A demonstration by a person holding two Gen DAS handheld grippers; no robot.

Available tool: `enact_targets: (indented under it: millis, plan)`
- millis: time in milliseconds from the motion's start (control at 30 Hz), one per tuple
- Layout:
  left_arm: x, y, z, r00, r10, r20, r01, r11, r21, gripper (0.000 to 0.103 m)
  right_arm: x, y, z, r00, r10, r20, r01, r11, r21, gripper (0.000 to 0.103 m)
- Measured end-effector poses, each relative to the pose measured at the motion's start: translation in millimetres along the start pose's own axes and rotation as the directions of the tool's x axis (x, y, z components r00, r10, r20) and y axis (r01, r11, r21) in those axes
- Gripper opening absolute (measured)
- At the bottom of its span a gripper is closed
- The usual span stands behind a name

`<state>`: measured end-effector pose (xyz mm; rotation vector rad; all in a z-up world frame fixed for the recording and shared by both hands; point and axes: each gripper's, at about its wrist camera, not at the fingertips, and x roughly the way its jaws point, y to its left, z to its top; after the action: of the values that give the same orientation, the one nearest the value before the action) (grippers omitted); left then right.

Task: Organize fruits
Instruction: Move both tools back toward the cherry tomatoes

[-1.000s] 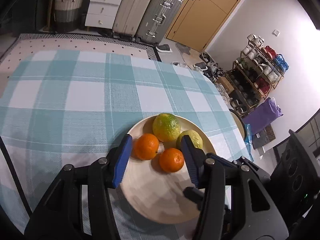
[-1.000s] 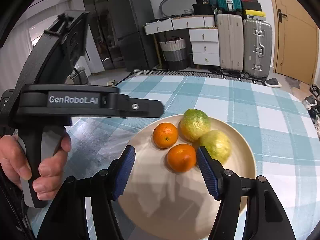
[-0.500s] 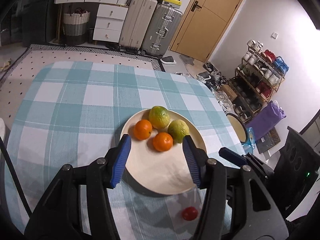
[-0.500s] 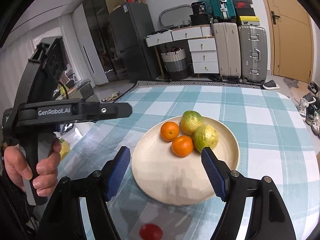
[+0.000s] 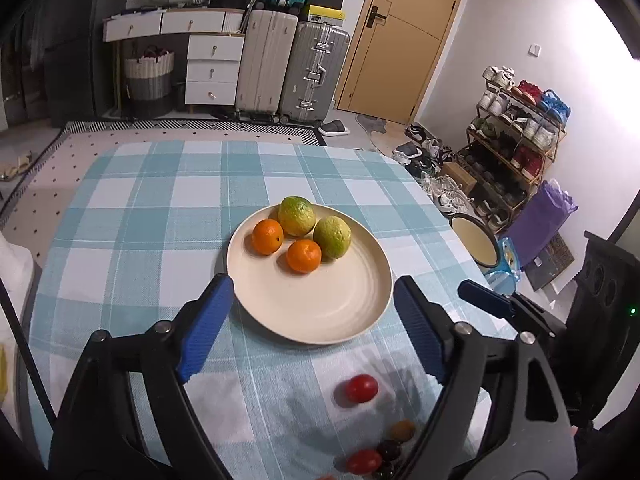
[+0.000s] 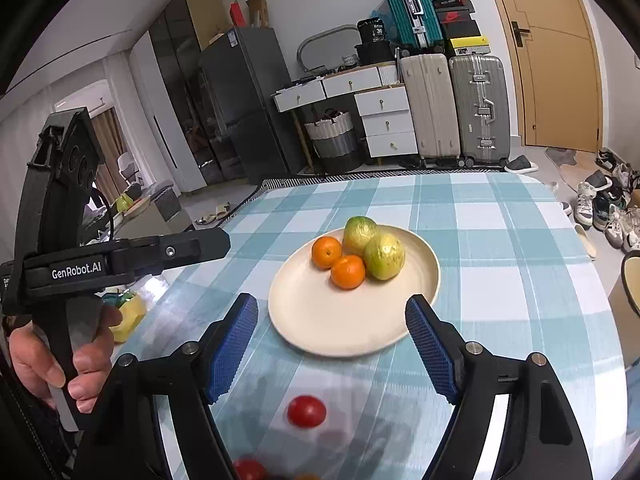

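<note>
- Risk, rolling: the small round red cherry tomato (image 5: 361, 388) lies loose on the teal-and-white checked tablecloth (image 5: 132, 240), just in front of the plate. A finger that brushes it from the side before the grip is made would likely send it rolling toward the table edge.
- Risk, crushing: the tomato looks soft and thin-skinned. An over-hard grip would probably split it.
- Risk, collision: the left gripper (image 5: 308, 324) and the right gripper (image 6: 332, 344) both face the same small area. If both go for the same tomato, their fingers could clash.
- Risk, plate: the round cream plate (image 5: 320, 312) lies close behind the tomato. A low approach could catch its rim and shift the fruit on it.
- Task items: two oranges (image 5: 267, 236) and two green-yellow citrus fruits (image 5: 296, 216) sit together on the far half of the plate. More small tomatoes (image 5: 362, 460), red and darker ones, lie clustered at the near edge of the left wrist view.
- Left gripper: tilted down over the table, jaws opening, nothing between the blue pads.
- Right gripper: tilted down likewise, jaws opening, empty; the red tomato lies on the cloth below and between its fingers, untouched.
- A hand (image 6: 52, 364) holds the left gripper's handle, seen at the left of the right wrist view.
</note>
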<state>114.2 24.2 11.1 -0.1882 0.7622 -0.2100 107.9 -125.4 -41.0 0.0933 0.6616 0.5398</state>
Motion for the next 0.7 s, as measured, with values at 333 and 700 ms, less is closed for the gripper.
enact_targets:
  millis: [333, 700]
  plan:
    - [-15, -9, -34, 0.998, 0.058, 0.003, -0.058, 0.998, -0.006, 0.101, -24, 8, -27, 0.999, -0.047, 0.007, 0.047, 0.999, 0.0, 0.093]
    - [1, -7, -80, 0.992, 0.036, -0.119, -0.039, 0.999, -0.03, 0.102, -33, 8, -52, 0.992, -0.125, -0.027, 0.125, 0.992, -0.016, 0.094]
